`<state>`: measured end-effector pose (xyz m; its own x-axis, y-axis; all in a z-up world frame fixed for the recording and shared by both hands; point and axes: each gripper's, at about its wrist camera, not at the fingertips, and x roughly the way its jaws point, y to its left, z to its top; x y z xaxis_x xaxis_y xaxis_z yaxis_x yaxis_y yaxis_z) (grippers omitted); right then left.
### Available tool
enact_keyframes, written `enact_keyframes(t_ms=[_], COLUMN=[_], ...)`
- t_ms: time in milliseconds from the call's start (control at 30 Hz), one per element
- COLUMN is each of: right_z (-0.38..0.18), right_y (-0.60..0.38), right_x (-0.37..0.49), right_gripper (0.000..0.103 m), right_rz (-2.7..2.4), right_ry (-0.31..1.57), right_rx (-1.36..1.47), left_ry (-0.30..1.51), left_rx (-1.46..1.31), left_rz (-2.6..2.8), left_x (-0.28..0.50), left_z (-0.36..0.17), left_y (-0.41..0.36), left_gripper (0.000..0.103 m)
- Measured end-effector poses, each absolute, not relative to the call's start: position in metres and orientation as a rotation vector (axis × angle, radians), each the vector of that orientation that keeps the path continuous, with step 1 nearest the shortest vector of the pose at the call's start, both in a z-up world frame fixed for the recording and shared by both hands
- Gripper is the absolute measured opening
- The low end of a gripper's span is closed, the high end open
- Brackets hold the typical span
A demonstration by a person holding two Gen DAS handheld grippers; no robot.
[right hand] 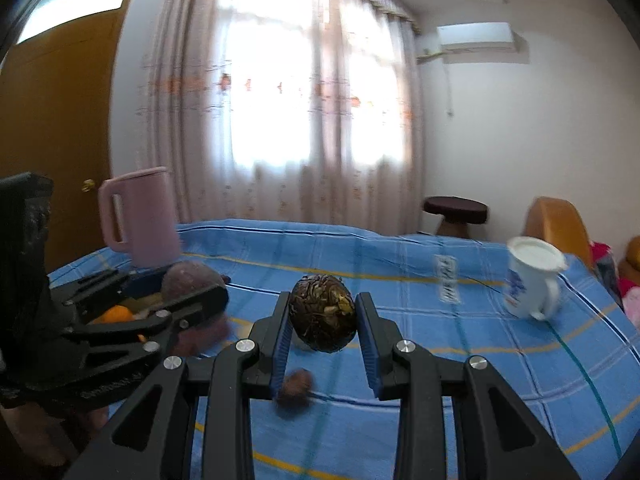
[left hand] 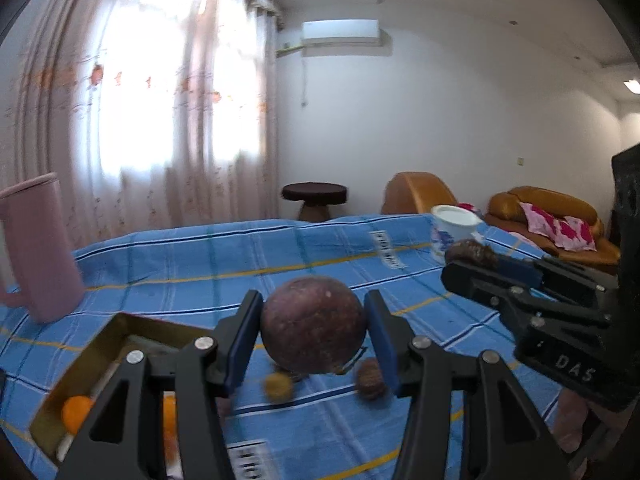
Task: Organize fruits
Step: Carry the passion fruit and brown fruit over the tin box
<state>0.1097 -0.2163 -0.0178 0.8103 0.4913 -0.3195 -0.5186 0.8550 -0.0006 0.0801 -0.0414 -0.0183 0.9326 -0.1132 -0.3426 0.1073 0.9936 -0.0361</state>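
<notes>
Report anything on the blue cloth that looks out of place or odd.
Two small fruits lie loose on the blue cloth: a yellowish one and a brown one, outside the cardboard box that holds the oranges. The fruit in the right tool looks shrivelled and wrinkled.

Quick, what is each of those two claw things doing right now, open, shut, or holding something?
Left gripper: closed on a round purple fruit, held above the blue cloth.
Right gripper: closed on a dark wrinkled fruit, also lifted.

home living room | sofa [left hand: 548, 216] | curtains [right hand: 280, 120] | air conditioner [left hand: 340, 32]
</notes>
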Motion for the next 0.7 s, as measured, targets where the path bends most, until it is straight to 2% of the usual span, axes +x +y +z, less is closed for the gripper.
enact_keyframes(t_ms=[300,700], right_z=[-0.012,-0.036], right_y=[-0.141,-0.060], right_x=[0.098,0.078], right_gripper=[0.033,0.033], right_rz=[0.703,0.850], right_ry=[0.332,0.393], right_rx=[-0.113,-0.186], left_ry=[0.369,0.413], left_rx=[-0.080,-0.150], left_rz=[0.001,0.107], left_x=[0.060,0.031], left_z=[-0.016,-0.030], left_y=[0.030,0.103], left_gripper=[0.054,0.054])
